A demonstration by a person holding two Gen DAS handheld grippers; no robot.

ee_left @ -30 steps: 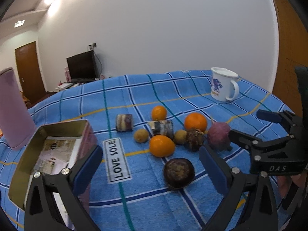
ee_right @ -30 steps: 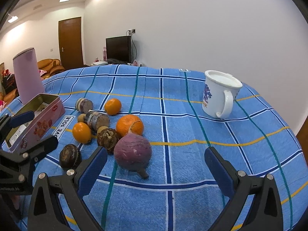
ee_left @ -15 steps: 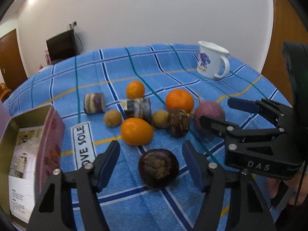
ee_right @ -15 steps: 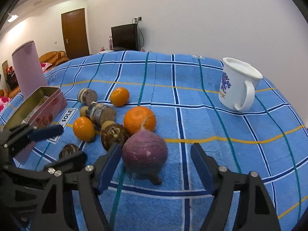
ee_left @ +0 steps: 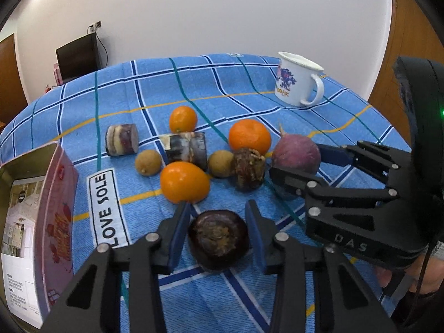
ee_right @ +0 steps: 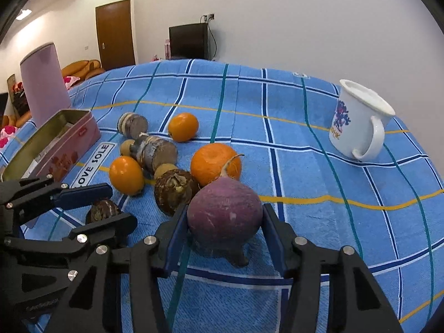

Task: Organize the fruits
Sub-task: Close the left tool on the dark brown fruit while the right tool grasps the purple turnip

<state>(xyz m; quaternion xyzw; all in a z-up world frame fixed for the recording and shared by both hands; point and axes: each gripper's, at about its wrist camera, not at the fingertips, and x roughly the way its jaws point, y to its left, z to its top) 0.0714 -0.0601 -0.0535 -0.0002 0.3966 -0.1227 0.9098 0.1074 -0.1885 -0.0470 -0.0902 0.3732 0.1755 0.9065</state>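
On the blue cloth [ee_left: 144, 91], both jaws, wide earlier, now narrowed: left gripper [ee_left: 218, 229] clasping the dark fruit [ee_left: 218, 238], right gripper [ee_right: 224, 234] the purple root [ee_right: 224, 213].

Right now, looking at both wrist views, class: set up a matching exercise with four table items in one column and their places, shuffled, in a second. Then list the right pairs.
Things
1. purple turnip
2. dark round fruit
3. white mug
4. pink tin

Places
A. far right of the cloth, apart from the fruit
B. between the right gripper's pads
C. left edge, beside the LOVE SOLE label
D. between the left gripper's pads

Pairs: 1-B, 2-D, 3-A, 4-C
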